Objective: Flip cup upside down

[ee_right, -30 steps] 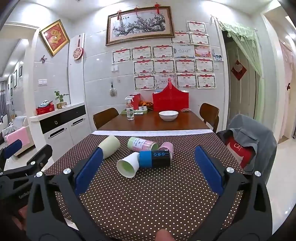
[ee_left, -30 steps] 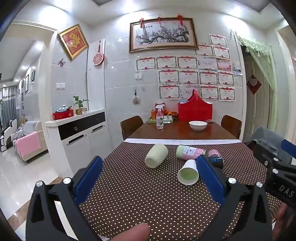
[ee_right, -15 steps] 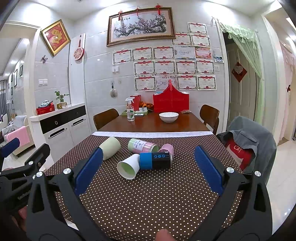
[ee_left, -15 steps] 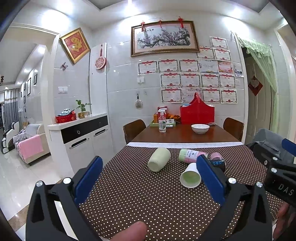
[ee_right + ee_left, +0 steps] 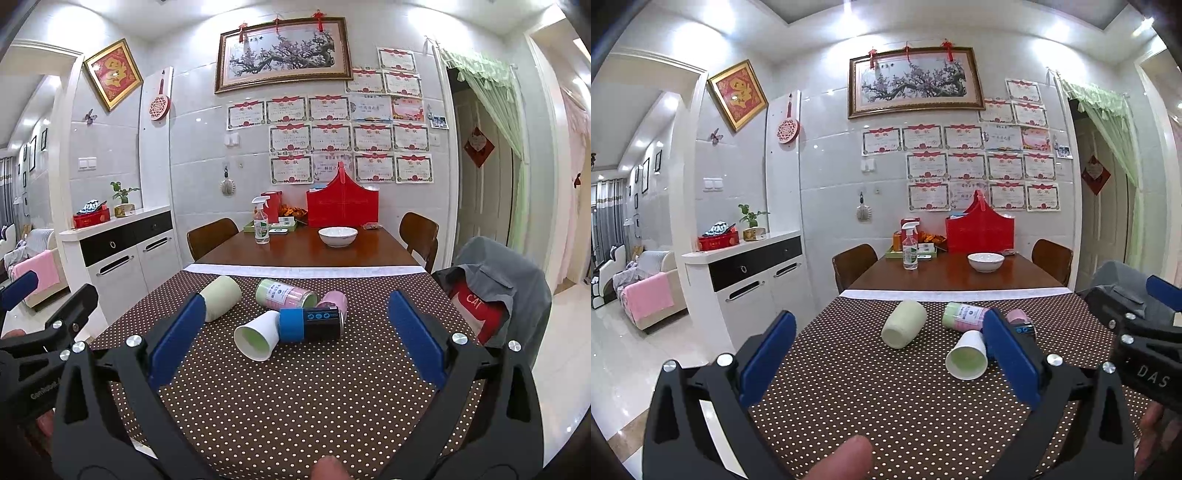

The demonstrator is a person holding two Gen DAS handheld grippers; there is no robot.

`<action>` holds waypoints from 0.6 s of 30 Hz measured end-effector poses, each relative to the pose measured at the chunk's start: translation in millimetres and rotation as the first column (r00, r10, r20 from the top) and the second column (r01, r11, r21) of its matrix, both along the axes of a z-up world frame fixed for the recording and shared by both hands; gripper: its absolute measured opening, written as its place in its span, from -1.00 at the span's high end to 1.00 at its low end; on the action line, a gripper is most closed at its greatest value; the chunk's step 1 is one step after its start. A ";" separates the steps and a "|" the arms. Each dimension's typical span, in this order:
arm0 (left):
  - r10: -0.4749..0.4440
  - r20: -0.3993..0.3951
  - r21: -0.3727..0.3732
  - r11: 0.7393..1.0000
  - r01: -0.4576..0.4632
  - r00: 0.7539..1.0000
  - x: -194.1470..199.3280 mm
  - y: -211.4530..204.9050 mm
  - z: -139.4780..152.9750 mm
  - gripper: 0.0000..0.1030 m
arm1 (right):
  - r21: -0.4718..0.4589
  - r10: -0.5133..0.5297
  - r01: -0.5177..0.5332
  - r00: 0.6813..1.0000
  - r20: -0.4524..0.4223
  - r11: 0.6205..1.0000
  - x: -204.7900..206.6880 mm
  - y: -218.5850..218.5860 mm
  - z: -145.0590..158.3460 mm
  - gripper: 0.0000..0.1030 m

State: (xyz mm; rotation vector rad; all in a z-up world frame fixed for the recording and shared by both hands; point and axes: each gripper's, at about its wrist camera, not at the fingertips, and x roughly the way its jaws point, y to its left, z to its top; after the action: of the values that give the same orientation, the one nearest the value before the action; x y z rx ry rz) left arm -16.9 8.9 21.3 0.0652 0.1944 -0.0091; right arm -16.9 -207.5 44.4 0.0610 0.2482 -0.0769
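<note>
While both wide apart, left hand-held gripper (image 5: 886, 354) and right hand-held gripper (image 5: 295, 339) over dotted tablecloth (image 5: 295, 398), tiled wall (image 5: 192, 155) beyond.

black gripper (image 5: 888, 354), blue pads, apparently

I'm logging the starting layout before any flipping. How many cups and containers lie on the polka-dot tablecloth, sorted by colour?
Pale green cylindrical cup: 1
White paper cup with green inside: 1
Green-and-pink labelled canister: 1
Pink cup: 1
Black canister with blue end: 1
Total: 5, all lying on their sides.
</note>
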 end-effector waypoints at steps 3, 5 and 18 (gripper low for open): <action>-0.003 0.005 -0.009 1.000 0.003 1.000 0.2 1.3 0.7 -0.93 | -0.001 0.003 -0.003 1.000 0.001 1.000 0.0 0.4 -0.7 -0.88; -0.006 0.004 -0.019 1.000 0.006 1.000 0.8 3.3 1.5 -0.93 | -0.006 0.005 -0.005 1.000 0.002 1.000 1.0 0.6 -0.6 -0.88; -0.008 -0.008 -0.007 1.000 0.008 1.000 4.3 -0.6 -2.1 -0.93 | -0.016 0.012 -0.012 1.000 0.006 1.000 3.7 1.3 4.4 -0.88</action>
State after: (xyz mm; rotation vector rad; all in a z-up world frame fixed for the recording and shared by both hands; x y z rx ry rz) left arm -12.7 8.4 19.2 0.0594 0.2026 -0.0183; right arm -13.2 -206.2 48.8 0.0442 0.2422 -0.0668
